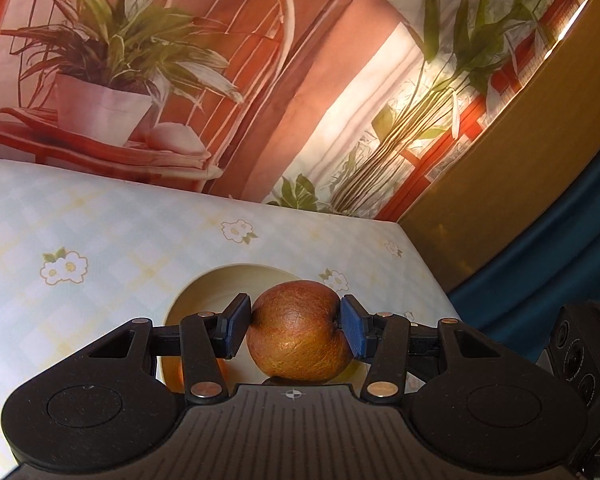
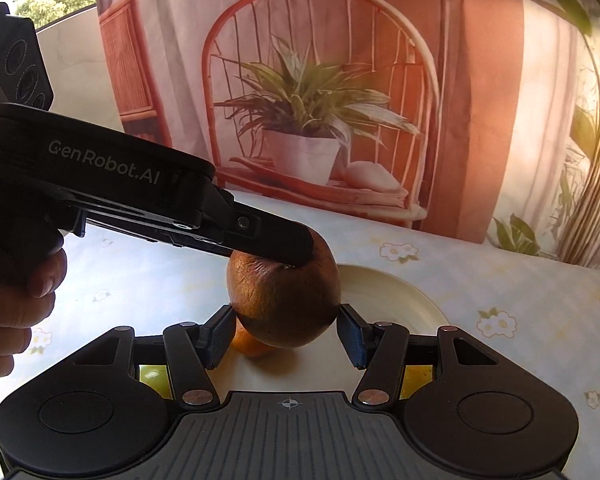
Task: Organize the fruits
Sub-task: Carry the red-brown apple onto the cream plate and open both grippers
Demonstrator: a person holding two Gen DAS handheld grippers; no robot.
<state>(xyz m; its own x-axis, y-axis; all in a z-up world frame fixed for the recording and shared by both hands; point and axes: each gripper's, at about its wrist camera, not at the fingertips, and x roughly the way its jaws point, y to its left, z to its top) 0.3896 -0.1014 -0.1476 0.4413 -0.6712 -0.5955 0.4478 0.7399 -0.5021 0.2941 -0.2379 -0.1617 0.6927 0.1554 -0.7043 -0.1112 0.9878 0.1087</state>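
The left gripper (image 1: 296, 330) is closed on a brown, rough-skinned round fruit (image 1: 298, 330), its blue pads (image 1: 236, 326) pressing the fruit's two sides, and it carries the fruit above a cream plate (image 1: 204, 292). In the right wrist view this same gripper (image 2: 296, 256) reaches in from the left, held by a person's hand (image 2: 16, 304), and its upper finger lies across the top of the fruit (image 2: 284, 300).

The right gripper (image 2: 286, 334) stands partly open. The fruit appears between its pads (image 2: 220, 338) in that view, but whether either pad touches it I cannot tell.

Under the held fruit an orange fruit (image 2: 252, 344) lies on the plate (image 2: 396, 296). A green fruit (image 2: 154, 378) shows behind the right gripper's left linkage and a yellow fruit (image 2: 418, 380) behind its right linkage.

The plate sits on a table with a pale checked cloth (image 1: 100, 240) printed with flowers. Behind the table hangs a backdrop (image 2: 312, 120) showing a potted plant on a rattan chair.
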